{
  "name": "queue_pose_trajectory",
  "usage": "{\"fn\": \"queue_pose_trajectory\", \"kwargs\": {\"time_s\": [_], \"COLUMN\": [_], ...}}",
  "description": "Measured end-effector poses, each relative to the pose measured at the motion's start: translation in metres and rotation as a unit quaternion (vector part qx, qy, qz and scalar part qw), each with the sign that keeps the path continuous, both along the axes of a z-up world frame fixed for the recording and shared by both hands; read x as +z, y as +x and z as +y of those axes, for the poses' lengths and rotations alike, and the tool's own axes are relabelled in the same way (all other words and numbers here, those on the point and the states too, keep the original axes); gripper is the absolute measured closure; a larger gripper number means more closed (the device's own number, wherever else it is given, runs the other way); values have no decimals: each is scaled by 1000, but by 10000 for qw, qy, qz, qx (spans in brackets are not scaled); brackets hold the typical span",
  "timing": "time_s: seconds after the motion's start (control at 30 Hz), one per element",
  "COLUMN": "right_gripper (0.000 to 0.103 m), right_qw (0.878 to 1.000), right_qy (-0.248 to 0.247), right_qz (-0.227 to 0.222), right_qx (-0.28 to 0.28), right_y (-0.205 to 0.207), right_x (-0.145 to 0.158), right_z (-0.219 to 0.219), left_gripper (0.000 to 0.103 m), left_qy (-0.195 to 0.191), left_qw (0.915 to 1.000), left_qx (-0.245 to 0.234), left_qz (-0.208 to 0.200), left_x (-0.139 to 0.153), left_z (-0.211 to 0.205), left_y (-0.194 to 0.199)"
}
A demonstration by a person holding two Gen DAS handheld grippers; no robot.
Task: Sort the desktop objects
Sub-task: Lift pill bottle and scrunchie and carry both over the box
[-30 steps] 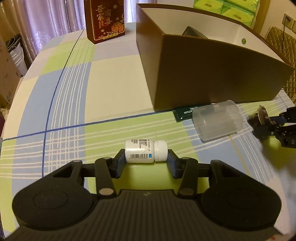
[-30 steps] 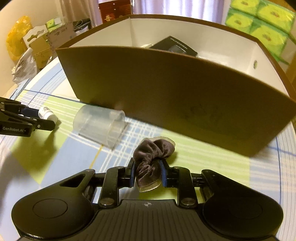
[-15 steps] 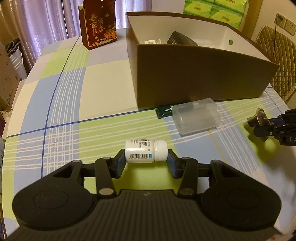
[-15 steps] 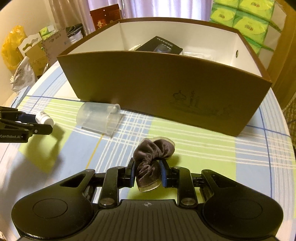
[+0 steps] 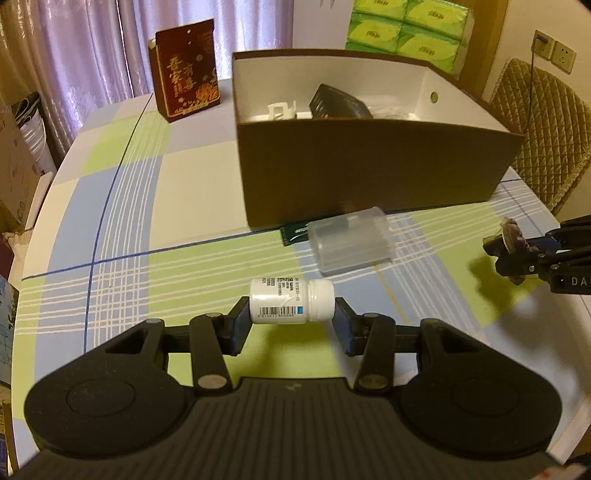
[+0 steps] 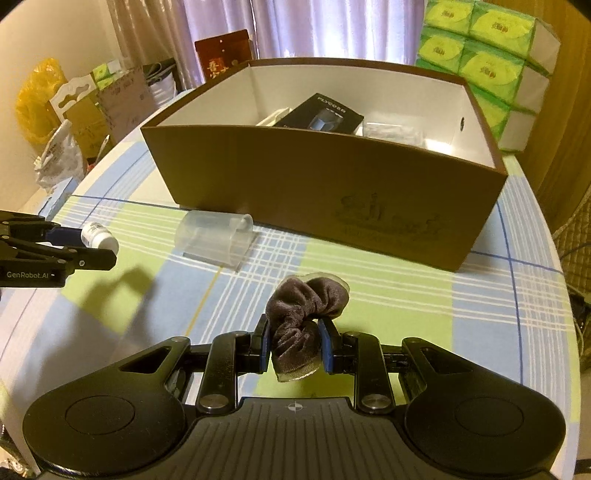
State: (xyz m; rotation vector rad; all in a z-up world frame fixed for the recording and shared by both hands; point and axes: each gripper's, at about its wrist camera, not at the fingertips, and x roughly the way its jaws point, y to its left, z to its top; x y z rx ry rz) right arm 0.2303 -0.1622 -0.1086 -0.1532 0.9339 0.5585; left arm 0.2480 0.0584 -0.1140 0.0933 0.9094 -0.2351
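Left wrist view: fisheye, sits behind left gripper (image 5: 291,323), low above checked tablecloth (image 5: 110,229), faces brown box (image 5: 369,166) in upper centre; right gripper (image 5: 508,245) enters at right edge.

Right wrist view: fisheye, behind right gripper (image 6: 294,345), faces same brown box (image 6: 314,192) along its long front wall, box filling upper centre; left gripper (image 6: 101,245) enters at left edge.

Shared: box, tablecloth (image 6: 369,295), clear plastic cup (image 5: 349,243) (image 6: 214,238), green tissue packs (image 5: 406,33) (image 6: 487,55) in upper right, curtains.

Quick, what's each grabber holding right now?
Left gripper: closed on the white pill bottle, lying sideways between its fingers.
Right gripper: closed on the brown scrunchie.
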Motion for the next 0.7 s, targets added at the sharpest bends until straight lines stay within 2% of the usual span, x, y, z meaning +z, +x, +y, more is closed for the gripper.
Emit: {"fn": "queue_pose_trajectory", "kwargs": {"time_s": [0.37,0.7], "right_gripper": [80,80], "right_qw": [9999,9991], "right_qy": [112,285], "right_qz": [-74,-296], "right_qx": [-109,-81], "right_y": [-1,12], "right_x": [15,38], "right_z": [-18,-24], "left_gripper": [62,61], "left_qy": [-120,-155], "left_qw": [9995,9976], "left_qx": [-206,-411], "left_qz": [-224,-532], "left_x": [20,44], "left_z": [-28,-46], "left_y": [-3,10]}}
